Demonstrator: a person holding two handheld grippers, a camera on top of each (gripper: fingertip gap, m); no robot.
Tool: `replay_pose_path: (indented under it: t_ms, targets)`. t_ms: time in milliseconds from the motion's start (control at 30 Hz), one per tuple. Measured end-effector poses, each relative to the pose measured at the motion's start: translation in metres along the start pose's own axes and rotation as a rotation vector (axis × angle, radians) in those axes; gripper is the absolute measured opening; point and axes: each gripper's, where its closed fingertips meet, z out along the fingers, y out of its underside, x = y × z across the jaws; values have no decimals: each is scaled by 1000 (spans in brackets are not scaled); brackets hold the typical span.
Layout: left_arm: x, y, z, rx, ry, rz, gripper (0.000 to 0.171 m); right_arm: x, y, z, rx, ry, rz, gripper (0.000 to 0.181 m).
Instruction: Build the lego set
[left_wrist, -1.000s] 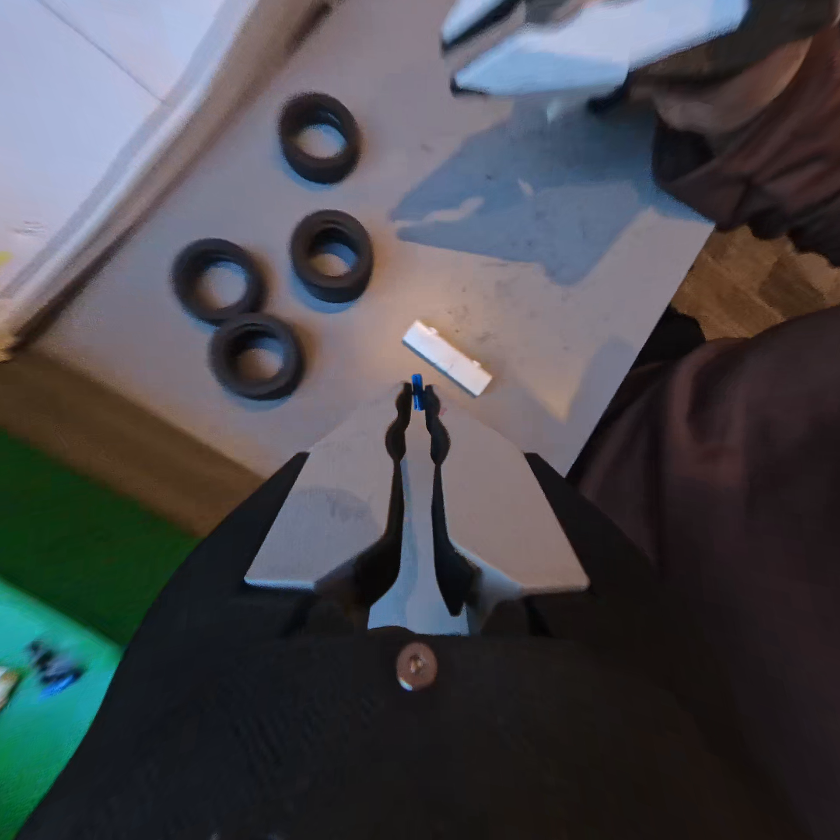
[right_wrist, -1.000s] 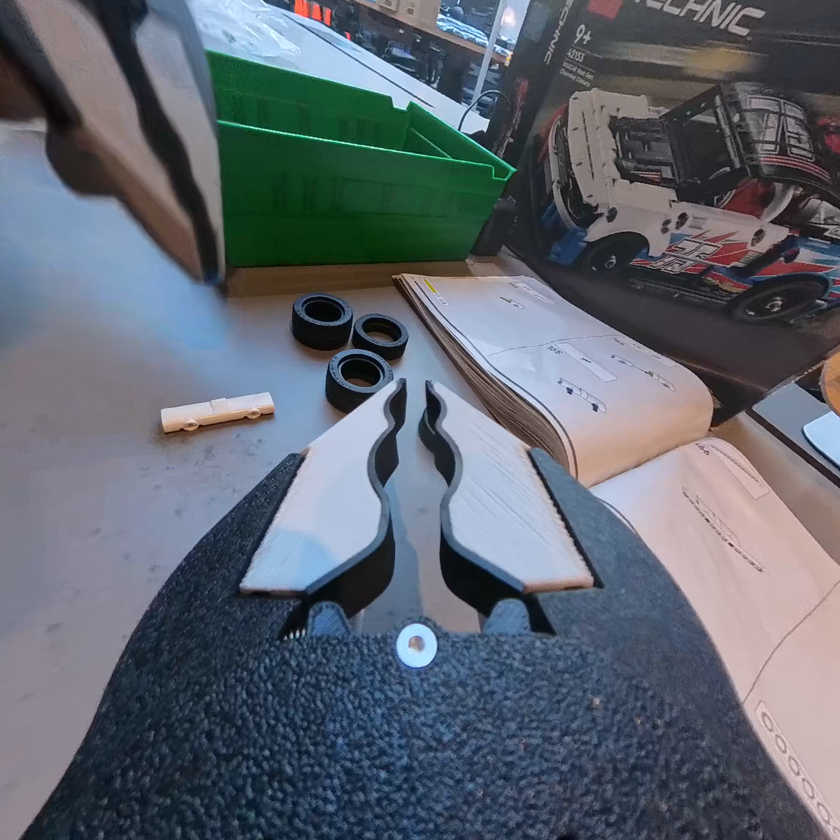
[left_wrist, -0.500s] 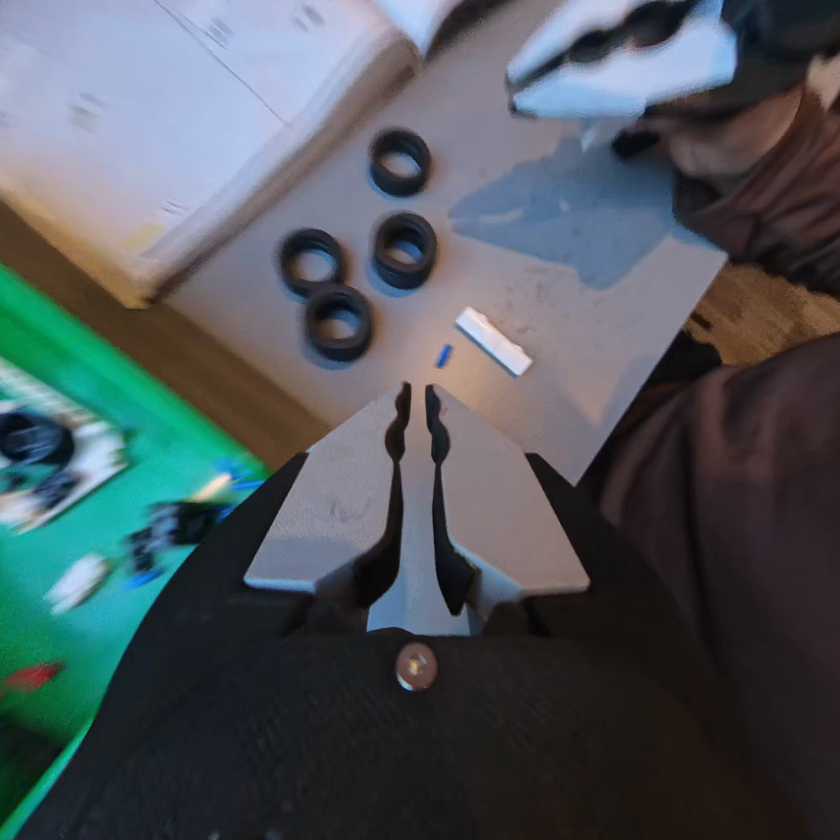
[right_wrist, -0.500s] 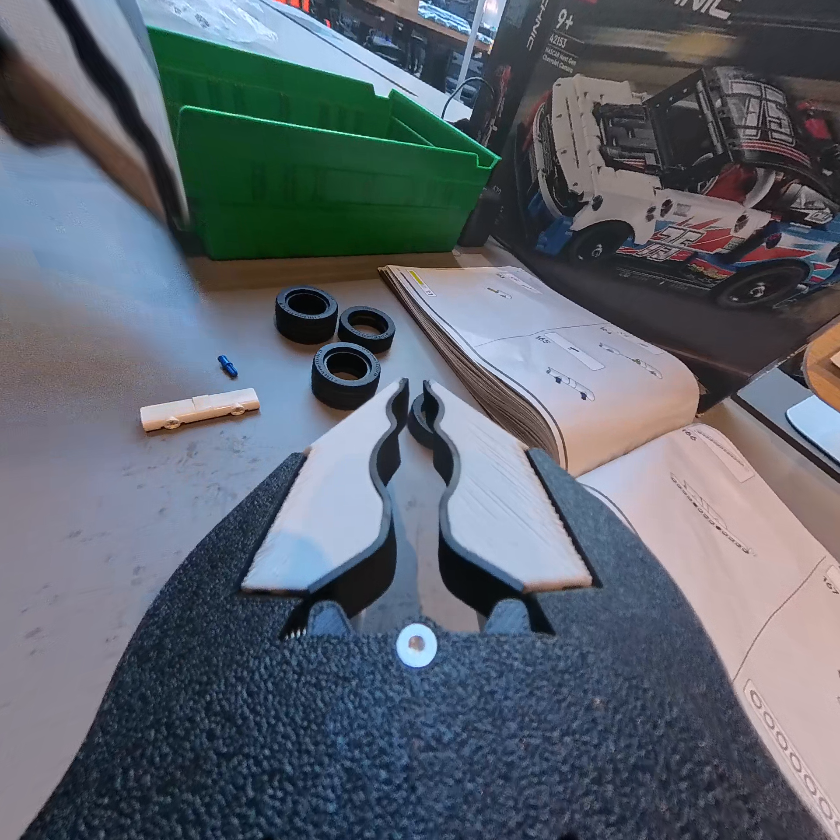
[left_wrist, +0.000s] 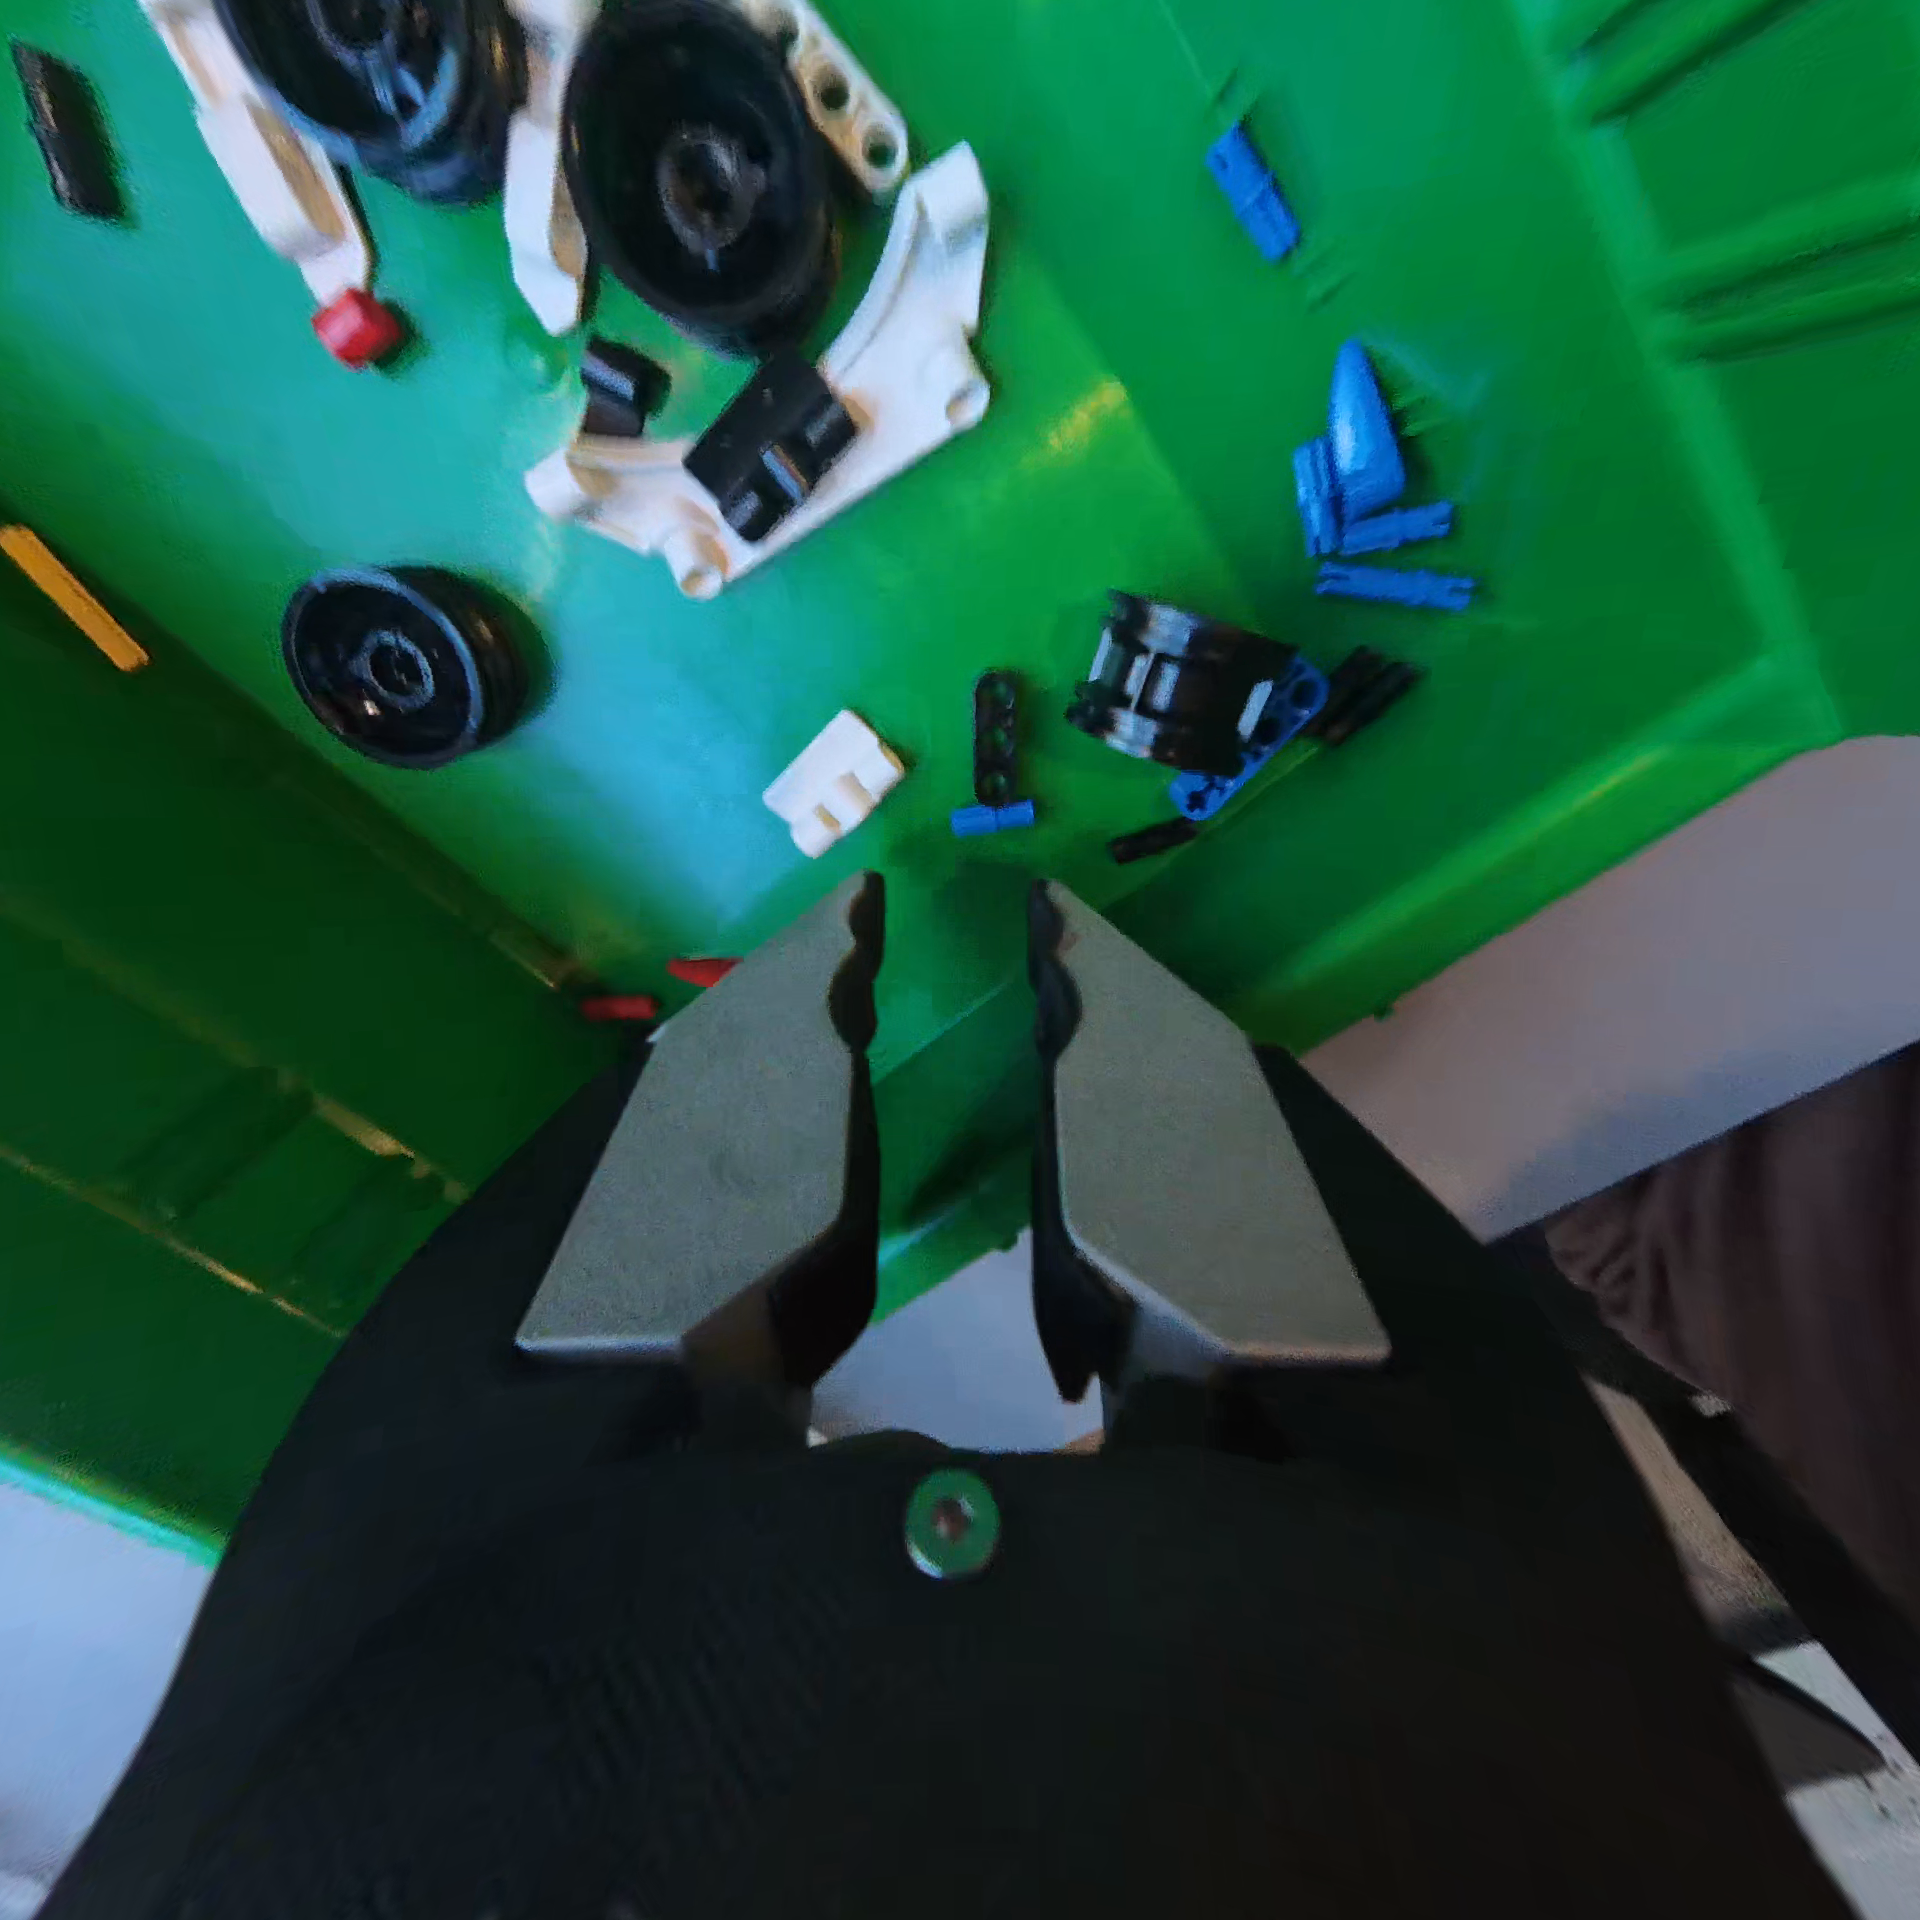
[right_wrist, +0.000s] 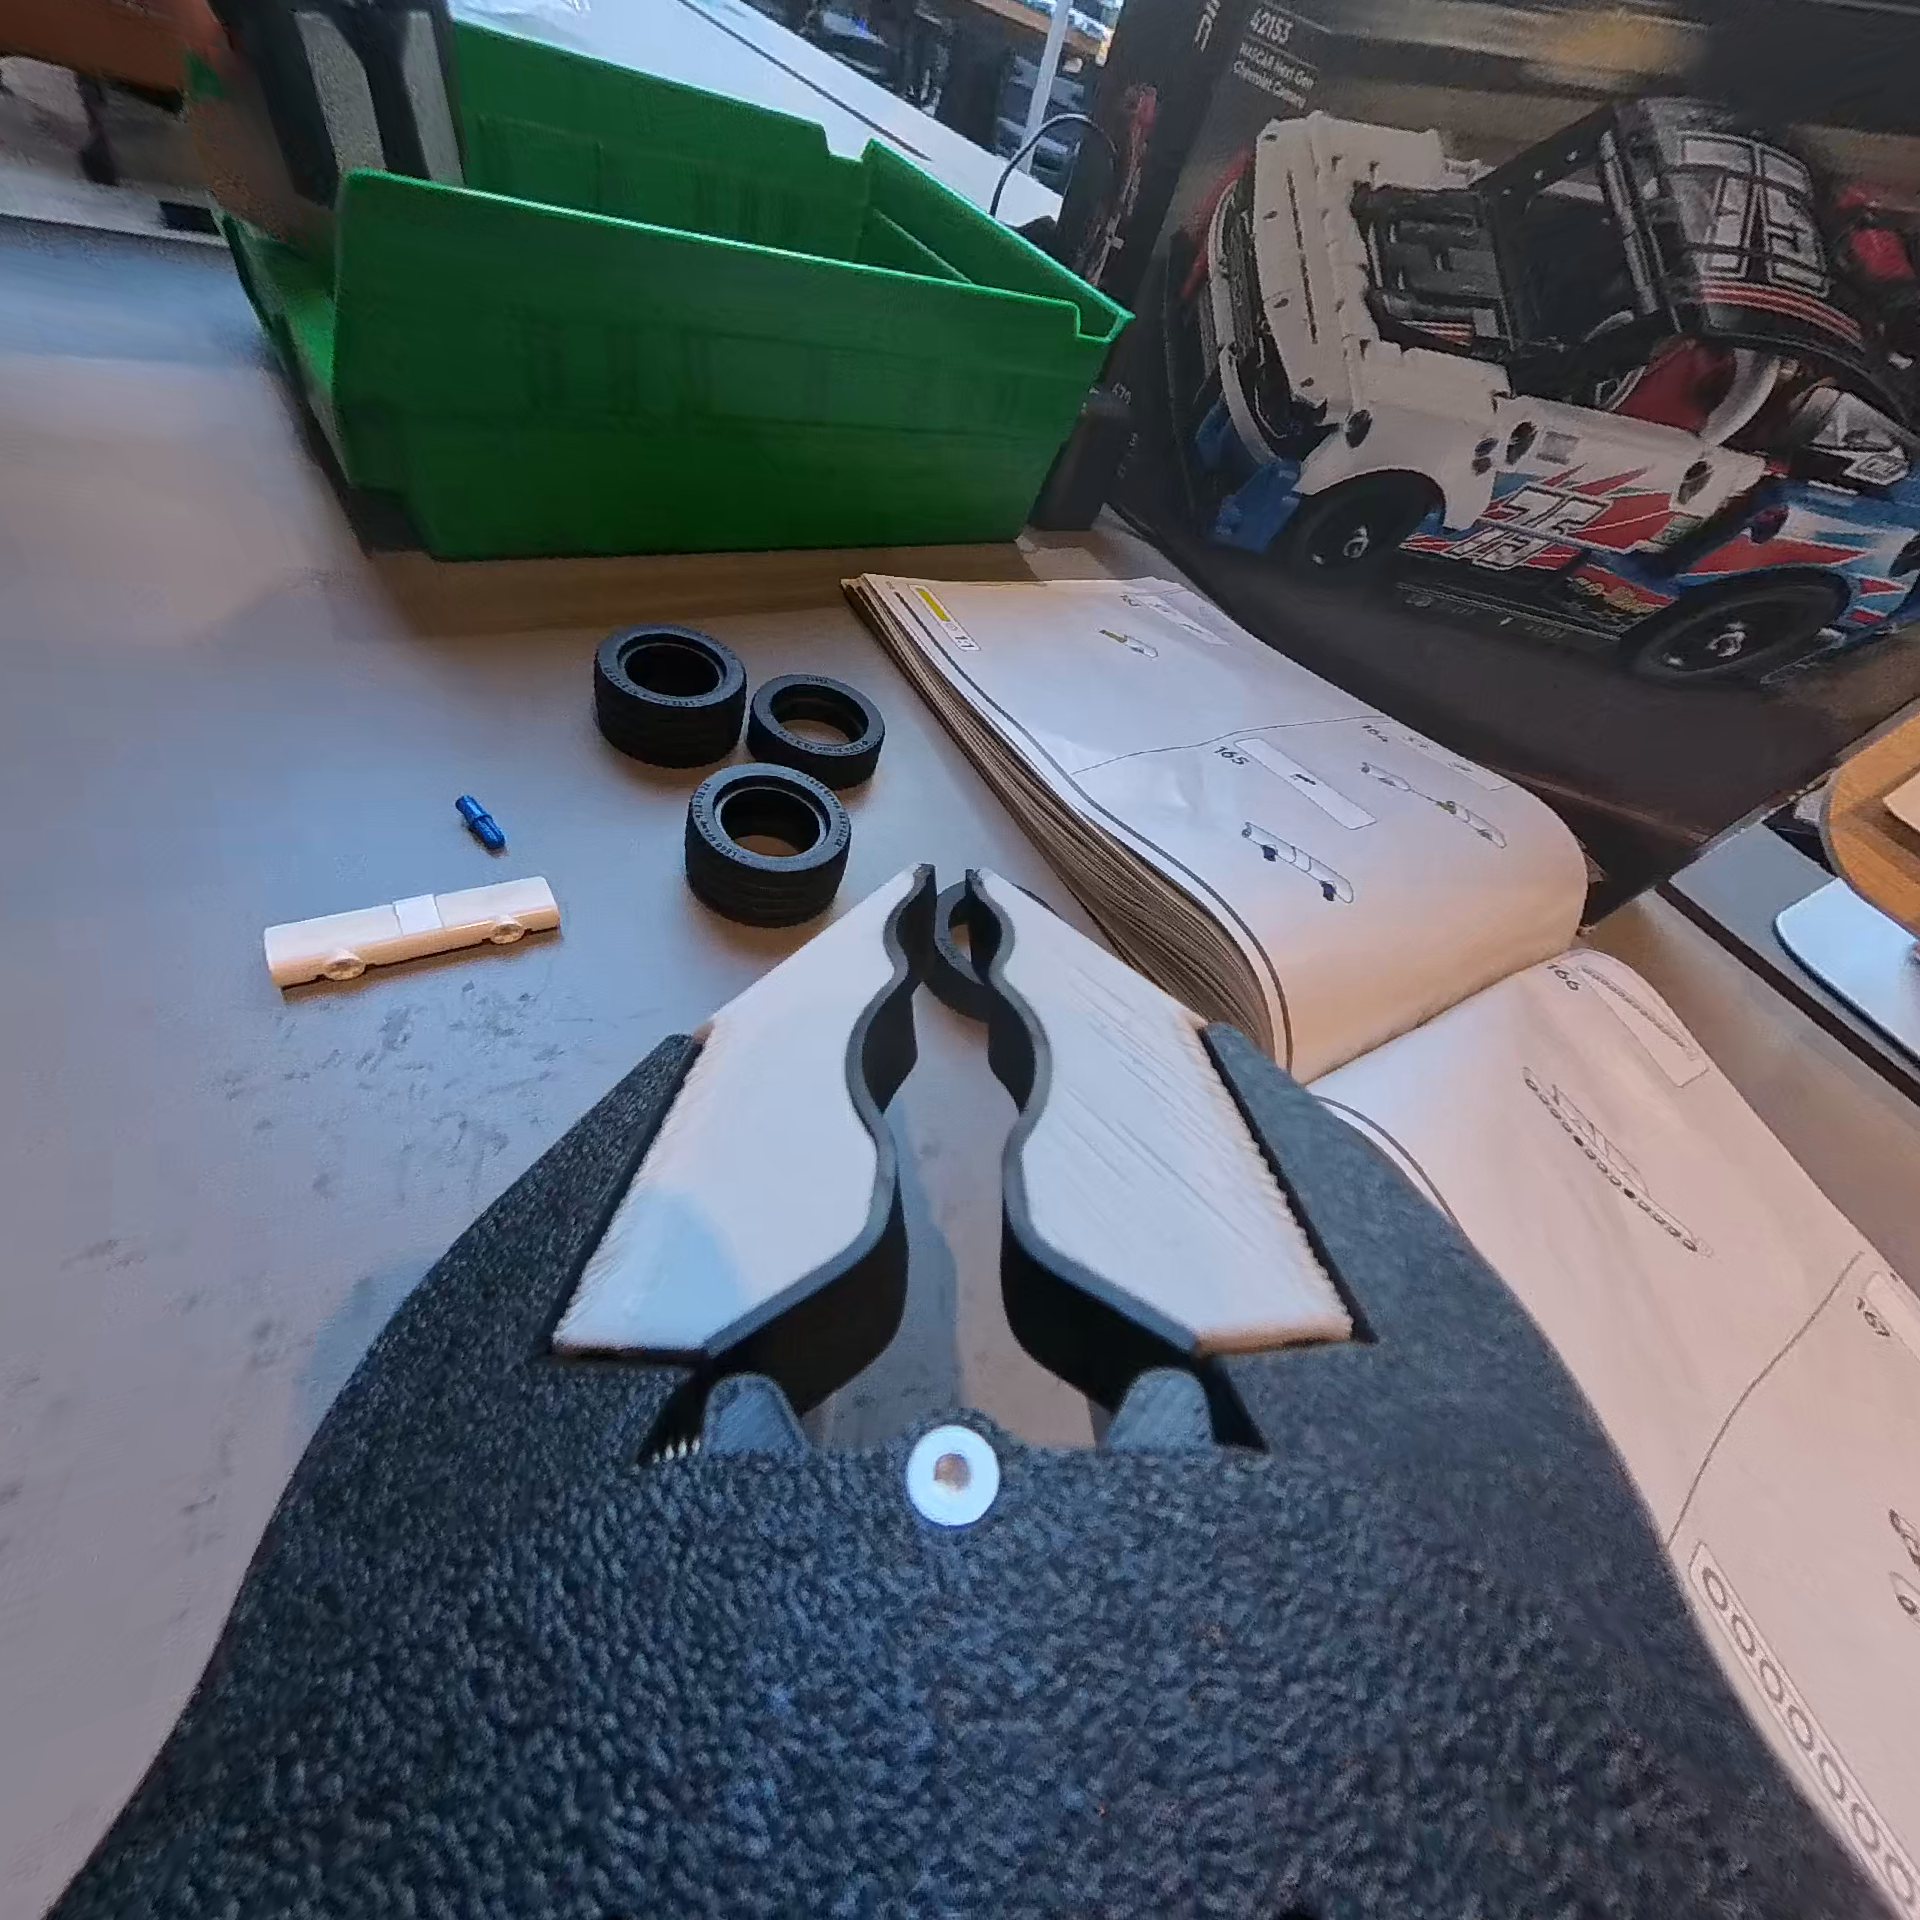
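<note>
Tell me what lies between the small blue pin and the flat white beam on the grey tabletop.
Nothing: the right wrist view shows bare tabletop between the small blue pin and flat white beam.

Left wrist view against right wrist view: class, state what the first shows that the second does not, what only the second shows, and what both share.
Only the left wrist view shows the bin's inside: a black wheel hub, a white brick, blue pins, and the open left gripper.

Only the right wrist view shows three black tyres, a blue pin, a white beam, the open instruction booklet, the set's box, and the nearly closed right gripper.

Both show the green bin and the grey table.
</note>
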Motion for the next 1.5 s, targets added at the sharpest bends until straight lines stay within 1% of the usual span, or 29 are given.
replay_pose_path:
  t_ms: [33, 67, 167, 200, 267, 300, 367, 433, 533, 700, 767, 800, 867, 900, 933, 967, 1000, 1067, 1133, 1167, 1200, 1233, 1333, 1500]
  targets:
    - [2, -4, 0, 15, 12, -6, 31, 0, 0, 0, 0, -2, 1, 5]
    - [6, -6, 0, 17, 44, -22, 33, 0, 0, 0, -1, -4, 2, 5]
    - [11, -12, 1, 30, 88, -63, 32, -1, 0, 0, 1, -9, 1, 5]
    - [10, -12, 2, 22, 86, -75, 30, -1, 0, 0, 3, -10, 0, 5]
    - [11, -11, 4, 7, 118, -114, 18, -2, -1, -1, 8, -12, -3, 5]
    - [12, -10, 4, 5, 128, -123, 15, -2, -1, -2, 10, -13, -3, 5]
    - [12, -11, 3, 13, 123, -111, 0, -2, -2, -3, 17, -16, 0, 4]
    - [9, -10, 3, 13, 79, -86, 0, -2, -3, -4, 23, -18, 5, 4]
    - [13, -10, 1, 22, 93, -69, 0, -2, -4, -6, 29, -19, 8, 4]
    - [11, -10, -5, 57, 110, -60, 0, -2, -6, -8, 39, -15, 4, 4]
    - [7, -11, -7, 74, 81, 2, 1, -1, -6, -9, 40, -15, 8, 4]
    - [8, -11, -8, 76, 72, 65, 11, -2, -6, -9, 40, -15, 9, 4]
    - [12, -10, -8, 76, 57, 241, 21, -2, -6, -9, 40, -18, 11, 4]
    - [13, -9, -7, 74, 23, 328, 22, -2, -6, -8, 38, -21, 12, 4]
    - [6, -9, -7, 66, -49, 396, 24, -3, -6, -8, 36, -22, 11, 4]
    - [-1, -10, -7, 52, -114, 442, 23, -3, -5, -7, 34, -23, 9, 4]
    - [-3, -11, -7, 40, -138, 468, 19, -3, -5, -7, 32, -22, 7, 4]
    - [5, -13, -3, 34, -88, 492, 17, -3, -5, -7, 31, -20, 5, 4]
    - [6, -9, 4, -10, -50, 488, 19, -2, -5, -7, 33, -17, 8, 4]
    - [5, -6, 7, -43, -40, 487, 14, -2, -5, -7, 33, -16, 10, 4]
    - [9, -6, 8, -39, -8, 485, 9, -1, -5, -7, 32, -15, 11, 4]
    - [9, -7, 8, -42, -3, 481, 9, -1, -4, -8, 31, -14, 13, 4]
    - [6, -8, 8, -38, -31, 493, 2, 0, -5, -8, 34, -15, 18, 3]
    - [-2, -4, 3, -29, -77, 502, 2, -3, -4, -7, 30, -22, 12, 3]
